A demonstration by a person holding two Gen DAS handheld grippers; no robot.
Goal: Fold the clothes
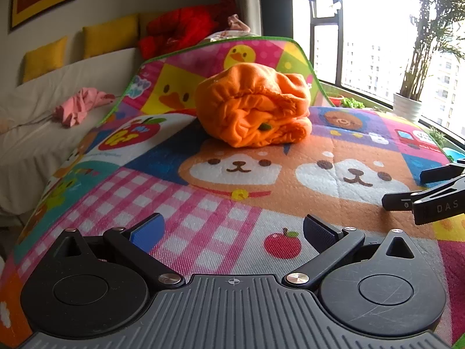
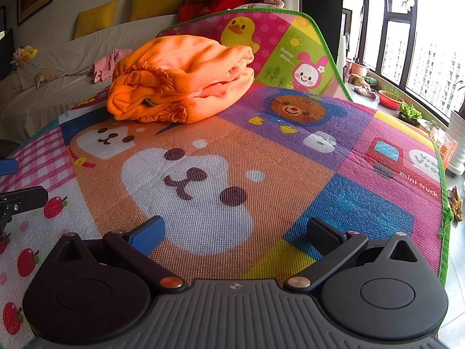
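A folded orange garment [image 1: 252, 104] lies in a thick bundle on the colourful cartoon play mat [image 1: 203, 209], far from both grippers. It also shows in the right wrist view [image 2: 180, 81], at the mat's far left. My left gripper [image 1: 234, 231] is open and empty, low over the pink checked patch. My right gripper [image 2: 235, 232] is open and empty over the dog-face print [image 2: 189, 180]. The right gripper's black fingers [image 1: 430, 197] show at the right edge of the left wrist view.
A white-covered sofa [image 1: 37, 133] with yellow cushions [image 1: 110, 35], a pink garment [image 1: 78, 107] and red clothing [image 1: 180, 32] stands behind left. The mat's far end folds upward [image 2: 261, 35]. Windows, plant pots [image 1: 407, 110] and a red basin [image 2: 391, 99] are at the right.
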